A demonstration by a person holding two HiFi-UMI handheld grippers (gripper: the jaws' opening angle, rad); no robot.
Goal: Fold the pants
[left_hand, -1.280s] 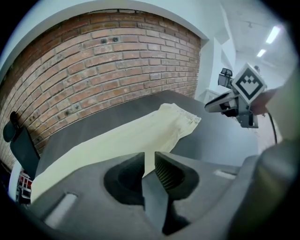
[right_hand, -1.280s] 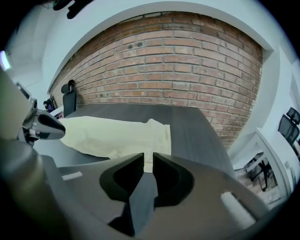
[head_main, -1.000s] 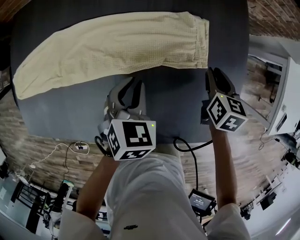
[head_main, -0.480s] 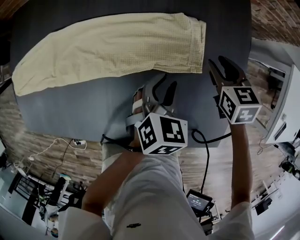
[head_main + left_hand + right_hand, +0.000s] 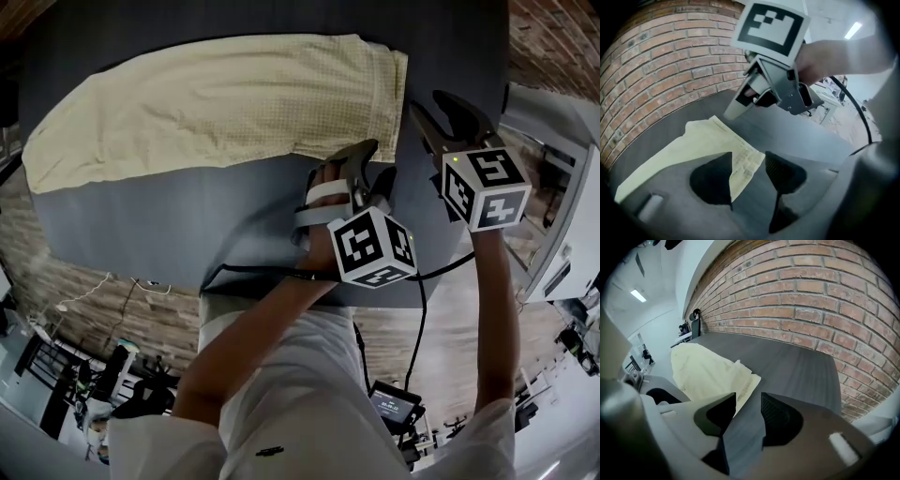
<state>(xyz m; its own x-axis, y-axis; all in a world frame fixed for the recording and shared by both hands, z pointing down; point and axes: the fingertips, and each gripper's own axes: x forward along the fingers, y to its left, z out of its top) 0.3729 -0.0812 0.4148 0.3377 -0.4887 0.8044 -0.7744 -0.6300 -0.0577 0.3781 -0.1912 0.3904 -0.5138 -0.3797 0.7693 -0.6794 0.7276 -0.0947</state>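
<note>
Pale yellow pants (image 5: 216, 103) lie folded lengthwise across the dark grey table (image 5: 187, 216), waistband (image 5: 394, 94) to the right. My left gripper (image 5: 375, 164) hovers just below the waistband's near corner; its jaws have just been opening and stand open. In the left gripper view that corner (image 5: 745, 157) shows in the gap of the left gripper (image 5: 747, 168), untouched by the pads. My right gripper (image 5: 437, 111) is right of the waistband; its jaws have also just been opening and stand open. In the right gripper view the right gripper (image 5: 747, 404) holds nothing, with the pants (image 5: 708, 371) ahead-left.
The table's right edge (image 5: 502, 56) runs close beside the right gripper, with a white desk (image 5: 562, 159) beyond it. A black cable (image 5: 417, 309) hangs past the table's near edge. A brick wall (image 5: 811, 301) stands behind the table.
My left gripper has swung right and up to the waistband's near corner, its jaws spreading wider. My right gripper has shifted slightly right and rolled, jaws also wider. The pants have not moved.
</note>
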